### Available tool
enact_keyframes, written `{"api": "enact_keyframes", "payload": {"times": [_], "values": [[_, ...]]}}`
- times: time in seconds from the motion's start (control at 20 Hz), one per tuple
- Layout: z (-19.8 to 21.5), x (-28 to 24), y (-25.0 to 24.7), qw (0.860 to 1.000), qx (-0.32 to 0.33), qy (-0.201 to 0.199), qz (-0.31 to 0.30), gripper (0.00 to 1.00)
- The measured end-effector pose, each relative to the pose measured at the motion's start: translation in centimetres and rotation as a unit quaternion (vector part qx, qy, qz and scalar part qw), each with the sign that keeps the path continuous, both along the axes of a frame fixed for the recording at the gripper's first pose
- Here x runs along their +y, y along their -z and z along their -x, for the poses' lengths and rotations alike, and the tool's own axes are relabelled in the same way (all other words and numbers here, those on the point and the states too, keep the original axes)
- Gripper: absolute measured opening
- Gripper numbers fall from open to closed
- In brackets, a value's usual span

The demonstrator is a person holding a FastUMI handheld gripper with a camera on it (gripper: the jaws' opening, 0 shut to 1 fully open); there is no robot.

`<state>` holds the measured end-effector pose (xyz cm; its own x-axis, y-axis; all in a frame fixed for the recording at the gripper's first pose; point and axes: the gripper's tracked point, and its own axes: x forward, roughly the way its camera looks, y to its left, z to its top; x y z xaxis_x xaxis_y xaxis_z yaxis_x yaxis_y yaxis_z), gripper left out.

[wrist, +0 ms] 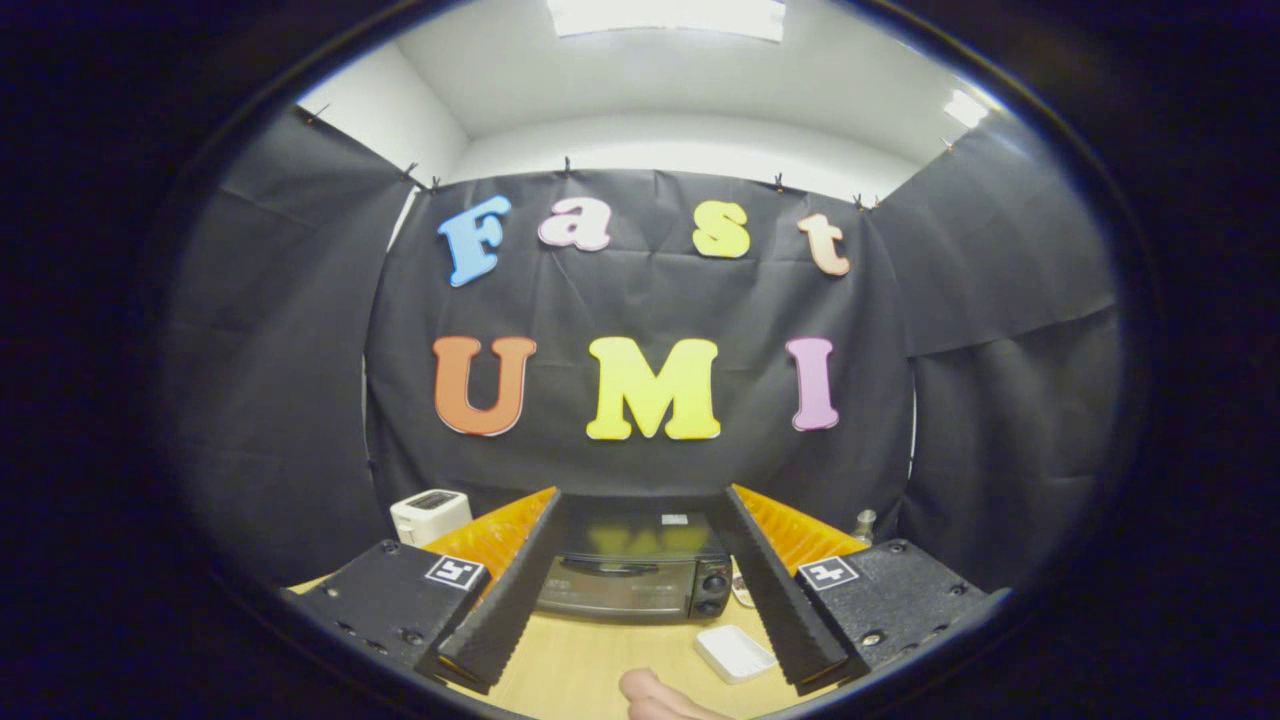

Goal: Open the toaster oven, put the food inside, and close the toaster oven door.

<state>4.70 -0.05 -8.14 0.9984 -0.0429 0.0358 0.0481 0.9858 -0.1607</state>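
Black boxy toaster oven [630, 575]: door shut, on the wooden table [590, 660]. Pinkish food item [655, 697]: outside, nearer than the spread, empty fingers [640, 655]; loading remains.

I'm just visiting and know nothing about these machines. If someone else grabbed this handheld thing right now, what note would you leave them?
Tongs: open wide, holding nothing.
Toaster oven: on the wooden table, beyond the tongs, seen between the fingers; its door looks shut.
White tray: on the table in front of the oven, near the right finger. A pinkish item, possibly the food, lies close to the camera.
Stage: a shut door fits both before loading and after closing. If that item is the food, loading remains.
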Motion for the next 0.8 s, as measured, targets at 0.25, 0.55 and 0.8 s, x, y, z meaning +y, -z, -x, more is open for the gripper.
{"api": "enact_keyframes", "payload": {"times": [0.25, 0.55, 0.8], "values": [[5.4, -1.6, -2.7, 1.000, 0.004, -0.006, 0.004, 0.99], [9.6, -3.1, -1.8, 0.999, 0.007, -0.038, -0.015, 0.99], [9.9, -4.5, -0.9, 0.999, 0.014, -0.038, -0.005, 0.99]]}}
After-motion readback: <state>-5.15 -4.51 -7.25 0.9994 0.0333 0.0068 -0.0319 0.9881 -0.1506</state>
